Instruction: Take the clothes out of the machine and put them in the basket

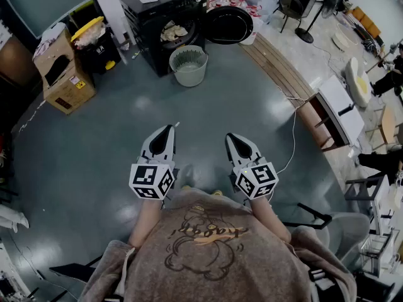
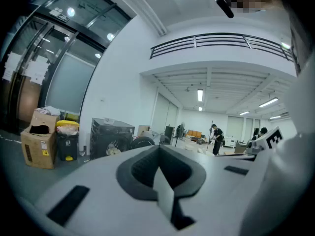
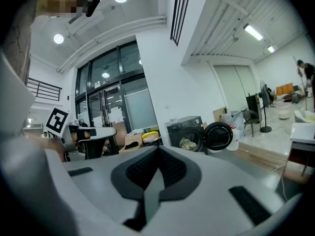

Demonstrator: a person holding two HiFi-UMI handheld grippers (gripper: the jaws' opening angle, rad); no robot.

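Note:
A black washing machine (image 1: 165,11) stands far across the floor with its round door (image 1: 228,25) swung open to the right. Pale clothes (image 1: 172,31) lie in the drum. A pale green basket (image 1: 188,65) sits on the floor just in front of it. My left gripper (image 1: 169,129) and right gripper (image 1: 232,137) are held side by side near my body, well short of the machine, both shut and empty. The left gripper view looks over its gripper (image 2: 158,149) at the machine (image 2: 112,136). Past the shut right gripper (image 3: 158,149) I see the clothes (image 3: 188,143) and the door (image 3: 219,136).
Left of the machine are a black bin with a yellow lid (image 1: 94,43) and cardboard boxes (image 1: 63,74). A low wooden platform (image 1: 283,74) and a white cable run along the right. A standing fan (image 1: 305,17), chairs and desks fill the right side. A person (image 2: 215,137) stands far off.

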